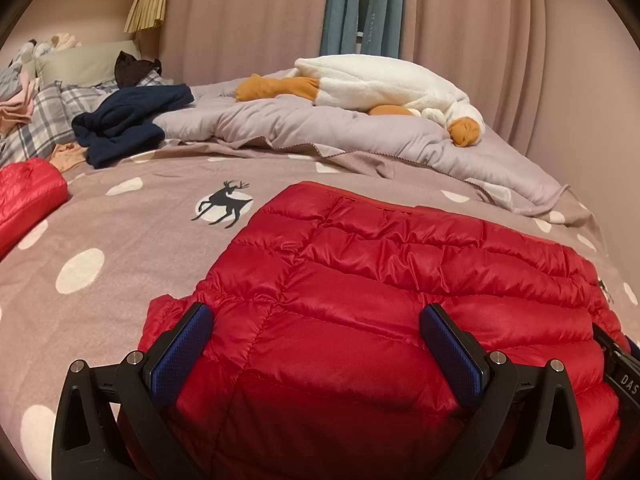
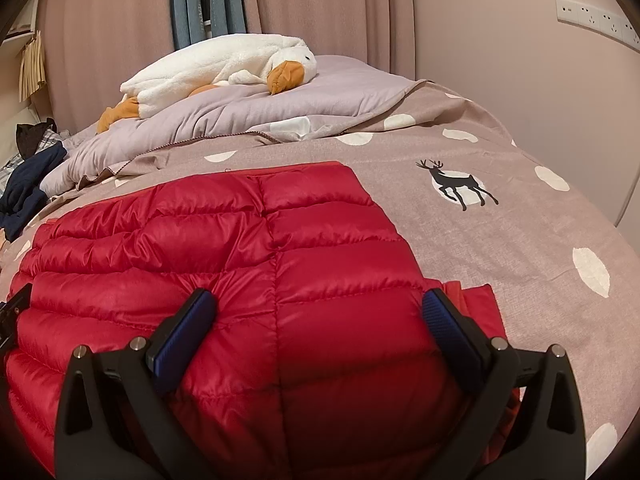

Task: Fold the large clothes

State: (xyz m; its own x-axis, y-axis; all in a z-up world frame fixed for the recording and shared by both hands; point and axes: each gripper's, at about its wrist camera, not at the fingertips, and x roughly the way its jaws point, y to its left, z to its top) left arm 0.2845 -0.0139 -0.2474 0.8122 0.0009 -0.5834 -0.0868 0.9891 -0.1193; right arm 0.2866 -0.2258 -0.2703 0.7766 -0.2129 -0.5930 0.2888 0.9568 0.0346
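Red puffer jacket [image 1: 360, 300], quilted and shiny, lies flat on the bed just ahead of both my grippers, its near edge passing beneath them. My left gripper [image 1: 316, 344] is poised over the jacket's left portion with its blue-padded fingers [image 1: 182, 354] spread wide, nothing pinched between them; whether they touch the fabric I cannot tell. My right gripper [image 2: 320, 328] is poised likewise over the jacket's right portion, fingers [image 2: 454, 330] spread and empty, the right one near a thinner red layer at the jacket's edge. Under the jacket, the taupe bedspread [image 1: 120, 248] with white dots carries a black deer print [image 1: 226, 203] just beyond the jacket's far left corner, and a second deer [image 2: 458, 184] to the right. At the left edge lies another red quilted piece [image 1: 28, 196], apart from the jacket. Farther off, a lilac duvet [image 1: 320, 128] is bunched across the bed, a navy garment [image 1: 128, 120] heaped at its left end beside plaid bedding [image 1: 48, 116]. On the duvet rests a white goose plush [image 2: 224, 66] with orange bill and feet. Behind it hang pink curtains [image 1: 248, 16] and a blue-grey one [image 1: 360, 4]; wall sockets [image 2: 596, 20] appear at far right.
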